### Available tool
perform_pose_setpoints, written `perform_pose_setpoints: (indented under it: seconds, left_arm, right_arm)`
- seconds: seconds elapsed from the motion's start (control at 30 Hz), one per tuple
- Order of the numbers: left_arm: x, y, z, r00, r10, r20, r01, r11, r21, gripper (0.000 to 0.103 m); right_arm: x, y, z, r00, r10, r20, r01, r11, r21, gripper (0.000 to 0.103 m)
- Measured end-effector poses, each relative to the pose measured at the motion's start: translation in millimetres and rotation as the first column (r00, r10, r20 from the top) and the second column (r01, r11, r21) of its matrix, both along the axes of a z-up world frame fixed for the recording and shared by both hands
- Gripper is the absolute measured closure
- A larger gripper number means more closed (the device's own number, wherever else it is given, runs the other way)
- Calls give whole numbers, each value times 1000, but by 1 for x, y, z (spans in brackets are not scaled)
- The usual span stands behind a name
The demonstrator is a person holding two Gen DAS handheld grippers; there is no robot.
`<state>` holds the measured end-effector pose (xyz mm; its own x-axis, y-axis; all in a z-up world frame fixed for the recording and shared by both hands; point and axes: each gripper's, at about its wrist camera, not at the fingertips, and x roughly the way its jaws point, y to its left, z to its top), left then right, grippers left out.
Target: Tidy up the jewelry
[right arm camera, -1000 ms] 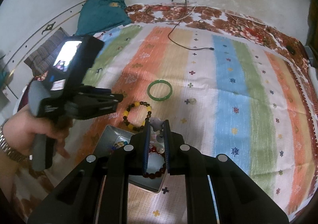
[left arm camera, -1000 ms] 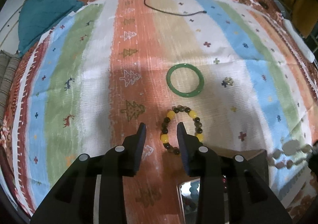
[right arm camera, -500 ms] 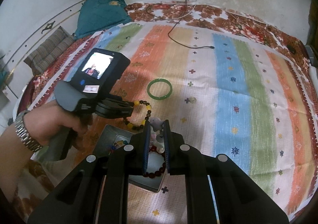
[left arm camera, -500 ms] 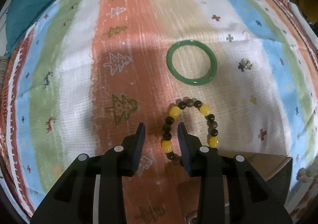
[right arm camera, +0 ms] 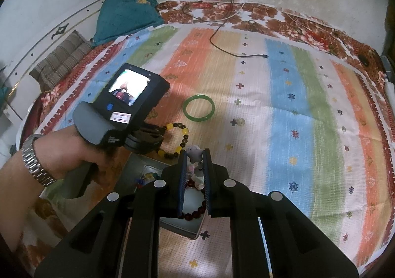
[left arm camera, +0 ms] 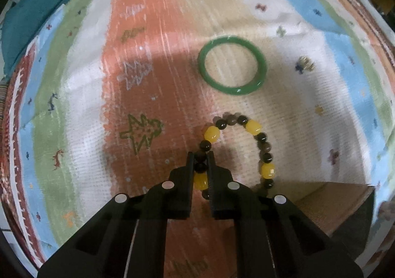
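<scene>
A yellow and dark beaded bracelet (left arm camera: pixel 261 141) lies on the striped cloth; it also shows in the right wrist view (right arm camera: pixel 184 136). My left gripper (left arm camera: pixel 200 158) is shut on its left side, low on the cloth. A green bangle (left arm camera: pixel 232 65) lies just beyond, also seen in the right wrist view (right arm camera: pixel 199 107). A small gold charm (left arm camera: pixel 306 64) lies right of it. My right gripper (right arm camera: pixel 195 154) is shut on a pale bead string with a grey charm (right arm camera: pixel 193 151), held above the metal tin (right arm camera: pixel 195 226), which holds a dark red bracelet (right arm camera: pixel 196 211).
The striped cloth (right arm camera: pixel 284 110) covers a bed. A teal garment (right arm camera: pixel 126 14) and a striped cushion (right arm camera: pixel 61 58) lie at the far left. A black cable (right arm camera: pixel 237 53) runs across the far side. A box corner (left arm camera: pixel 340 209) sits at the lower right.
My left gripper moved forward and down over the beaded bracelet and closed on its left side. My right gripper stayed in place, holding the bead string.
</scene>
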<state>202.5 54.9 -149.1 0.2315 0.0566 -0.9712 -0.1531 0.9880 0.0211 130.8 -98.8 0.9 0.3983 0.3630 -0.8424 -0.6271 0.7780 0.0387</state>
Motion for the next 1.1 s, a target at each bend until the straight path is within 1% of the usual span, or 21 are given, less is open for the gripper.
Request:
perform_pose_setpoints:
  seconds: [0.1,0.23,0.33,0.43,0.6,0.83,1.1]
  left_arm:
    - [-5,-3,26,998,12,69,-9,999,-35,94]
    - [-18,-8,59,988,19,156,-7,997,-81,94]
    - [-25,-12,74,980,19,199,0,995,-95,94]
    - [-25,-13,86,973,18,232,6,995,-101,94]
    - [-37,-12,107,957,25,288,9,993,-116,94]
    - [-63,-22,137,924,17,383,43,988,-147,94]
    - [-94,-34,154,896,1,444,72,986,-149,94]
  right_arm:
    - [0,0,-1,1000,-2,-1,2,1000,5,89]
    - [0,-2,-2,1000,-2,-3,2,1000,9,89]
    - [1,-2,-2,1000,-3,-5,3,1000,10,89]
    - [0,-3,-3,1000,-6,-8,6,1000,7,89]
    - [0,-3,-5,1000,-10,-10,10,1000,4,89]
    - [0,-3,-5,1000,-11,-12,11,1000,5,89]
    - [-3,-6,-4,1000,-9,-11,9,1000,13,89]
